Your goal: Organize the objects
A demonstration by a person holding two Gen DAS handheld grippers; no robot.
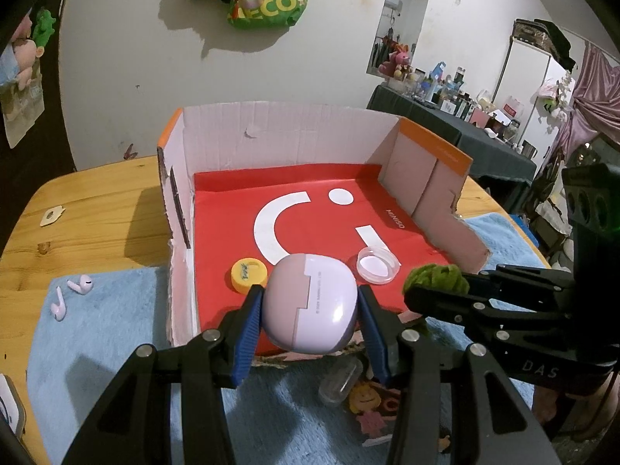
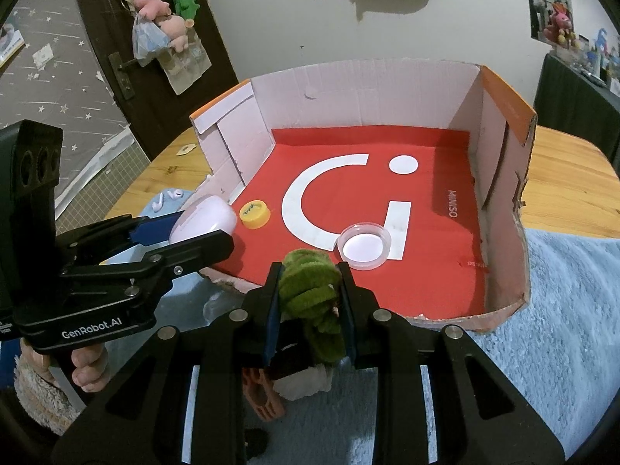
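My left gripper (image 1: 310, 295) is shut on a lilac earbud case (image 1: 310, 310), held just above the near edge of a cardboard box (image 1: 290, 135) lined in red. From the right wrist view the same case (image 2: 203, 217) sits in that gripper (image 2: 201, 230) at the box's left front corner. My right gripper (image 2: 309, 271) is shut on a green fuzzy bundle (image 2: 310, 286) over the box's front edge (image 2: 445, 319). In the left wrist view the bundle (image 1: 434, 277) and right gripper (image 1: 424, 288) are at the right. A yellow cap (image 1: 248, 270) and a clear round dish (image 1: 378, 265) lie inside.
Two pink earbuds (image 1: 73, 294) lie on a blue towel (image 1: 97, 348) left of the box. A clear plastic case (image 1: 341, 381) and cartoon stickers (image 1: 366, 399) lie under my left gripper. An orange clip (image 2: 263, 395) lies below the right one. The wooden table (image 1: 97, 213) runs to a white wall.
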